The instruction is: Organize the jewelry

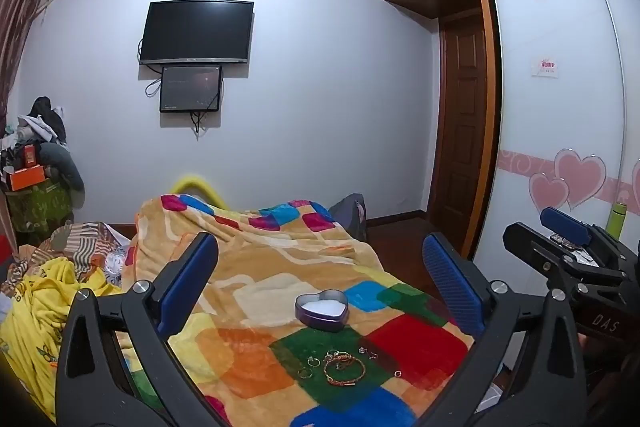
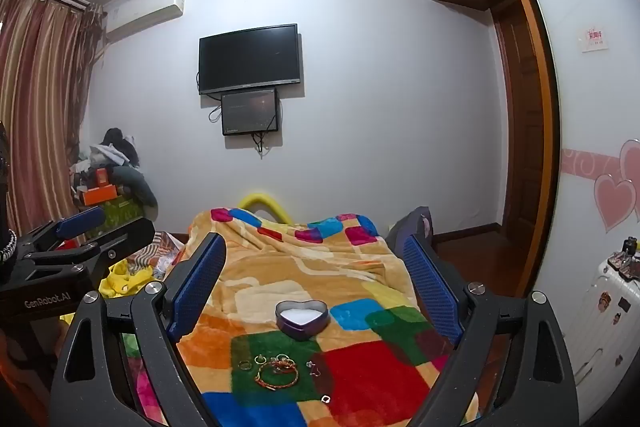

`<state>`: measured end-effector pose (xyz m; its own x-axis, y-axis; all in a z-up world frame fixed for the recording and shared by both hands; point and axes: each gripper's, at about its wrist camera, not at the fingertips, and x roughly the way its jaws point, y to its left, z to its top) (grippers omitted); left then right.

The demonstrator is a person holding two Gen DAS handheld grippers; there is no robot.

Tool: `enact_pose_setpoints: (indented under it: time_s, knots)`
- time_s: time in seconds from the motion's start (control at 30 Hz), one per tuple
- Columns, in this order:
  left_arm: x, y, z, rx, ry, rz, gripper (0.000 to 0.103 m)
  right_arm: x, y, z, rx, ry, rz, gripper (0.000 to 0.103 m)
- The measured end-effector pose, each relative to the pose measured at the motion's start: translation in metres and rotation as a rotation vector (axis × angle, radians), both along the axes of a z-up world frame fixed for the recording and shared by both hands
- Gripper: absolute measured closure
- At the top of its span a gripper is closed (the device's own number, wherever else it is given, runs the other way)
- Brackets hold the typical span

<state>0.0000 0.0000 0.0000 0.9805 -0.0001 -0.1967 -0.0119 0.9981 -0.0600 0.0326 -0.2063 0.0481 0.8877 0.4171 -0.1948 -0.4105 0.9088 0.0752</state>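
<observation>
Both your left gripper (image 1: 320, 283) and right gripper (image 2: 316, 283) stand wide apart with nothing between the jaws. Ahead lies the jewelry: a bracelet (image 1: 344, 371) and small rings (image 1: 313, 361) on the plush blanket (image 1: 260, 267), just before the open heart-shaped tin (image 1: 322, 309). The pile may snag the rings as you pinch; one tiny piece (image 2: 325, 399), possibly a ring, lies apart and is easily missed.

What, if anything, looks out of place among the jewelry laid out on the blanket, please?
One small ring lies alone on the red patch of the blanket, apart from the cluster around the bracelet on the green patch. The heart-shaped tin sits open and upright; nothing looks spilled or damaged.
</observation>
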Motion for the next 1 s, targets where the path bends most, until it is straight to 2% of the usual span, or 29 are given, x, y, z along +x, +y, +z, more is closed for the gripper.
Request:
enact_pose_setpoints:
  time_s: [1.0]
  knots:
    - [0.001, 0.001, -0.012, 0.014, 0.016, 0.003, 0.000, 0.002, 0.003, -0.010, 0.001, 0.027, 0.006, 0.014]
